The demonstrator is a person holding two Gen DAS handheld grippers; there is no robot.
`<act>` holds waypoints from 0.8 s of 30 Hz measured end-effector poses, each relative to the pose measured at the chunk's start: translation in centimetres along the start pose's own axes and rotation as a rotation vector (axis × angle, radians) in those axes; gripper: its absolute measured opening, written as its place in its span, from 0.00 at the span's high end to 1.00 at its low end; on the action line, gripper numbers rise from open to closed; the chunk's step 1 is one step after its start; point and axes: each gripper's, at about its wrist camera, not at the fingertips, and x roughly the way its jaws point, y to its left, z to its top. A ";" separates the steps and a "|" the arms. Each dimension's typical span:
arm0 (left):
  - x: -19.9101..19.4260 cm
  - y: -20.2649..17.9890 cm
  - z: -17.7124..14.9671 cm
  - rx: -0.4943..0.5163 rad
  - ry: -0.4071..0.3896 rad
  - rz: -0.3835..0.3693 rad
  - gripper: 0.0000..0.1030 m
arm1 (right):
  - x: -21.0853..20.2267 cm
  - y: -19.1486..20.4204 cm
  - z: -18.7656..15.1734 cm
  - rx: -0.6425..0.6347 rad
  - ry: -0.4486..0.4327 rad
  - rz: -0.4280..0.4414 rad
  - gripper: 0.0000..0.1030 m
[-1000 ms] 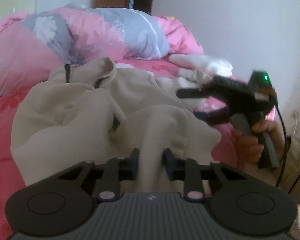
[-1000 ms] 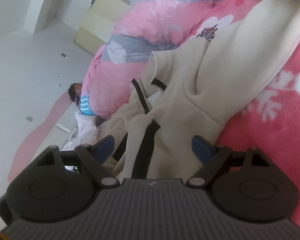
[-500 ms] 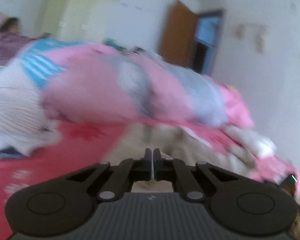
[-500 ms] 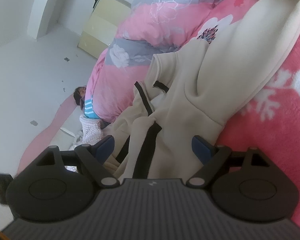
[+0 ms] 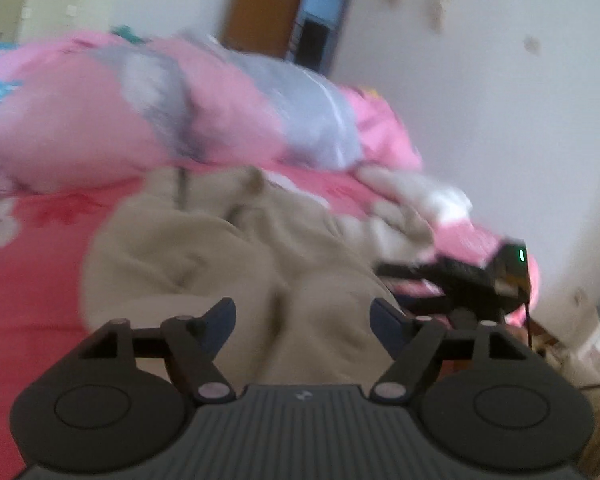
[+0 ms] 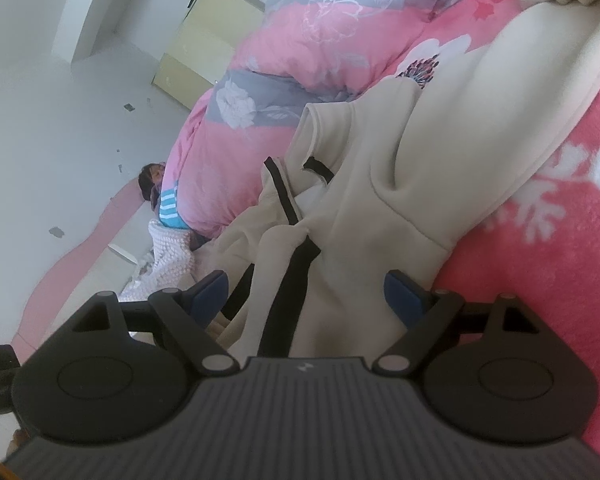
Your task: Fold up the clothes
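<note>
A beige hoodie (image 5: 240, 264) with black zip trim lies crumpled on the pink bed. My left gripper (image 5: 302, 316) hovers over its near edge. Its jaws are opening, and cloth shows in the gap below them without being pinched. This view is blurred by motion. At the right of the same view is my right gripper (image 5: 392, 286), held by a hand at the hoodie's far side. In the right wrist view the hoodie (image 6: 380, 184) stretches away with one sleeve up to the right. There the right gripper (image 6: 306, 296) stands open just above the fabric, gripping nothing.
A pink and grey floral quilt (image 5: 180, 104) is piled behind the hoodie. A white garment (image 5: 432, 196) lies by the wall. A person (image 6: 152, 176) lies at the bed's far end beside a white knit cloth (image 6: 168, 248). The pink blanket (image 6: 540, 280) shows bare at the right.
The left gripper was nearly shut over the hoodie, then fully shut while it swung upward. Now its jaws are wide apart and it looks down on the hoodie again. The right gripper stayed still.
</note>
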 end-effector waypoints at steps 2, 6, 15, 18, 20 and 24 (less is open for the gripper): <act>1.9 -0.6 -0.2 0.008 0.041 0.028 0.27 | -0.2 0.1 0.0 0.000 -0.012 0.009 0.17; 3.8 -0.4 -0.5 -0.008 0.063 0.053 0.39 | -1.8 0.5 0.2 -0.022 -0.103 0.061 0.20; 2.7 0.1 -0.5 -0.017 0.053 0.101 0.92 | -2.7 2.0 0.1 -0.107 -0.152 0.269 0.30; 1.0 0.7 0.0 -0.033 0.000 0.143 0.92 | -1.3 3.0 -0.6 -0.181 -0.067 0.223 0.30; -0.4 1.7 0.6 -0.050 -0.040 0.183 0.92 | -0.5 3.2 -0.8 -0.202 -0.029 0.181 0.32; -3.8 4.6 1.7 -0.104 -0.134 0.299 0.92 | -0.1 3.0 -0.9 -0.190 -0.013 0.150 0.33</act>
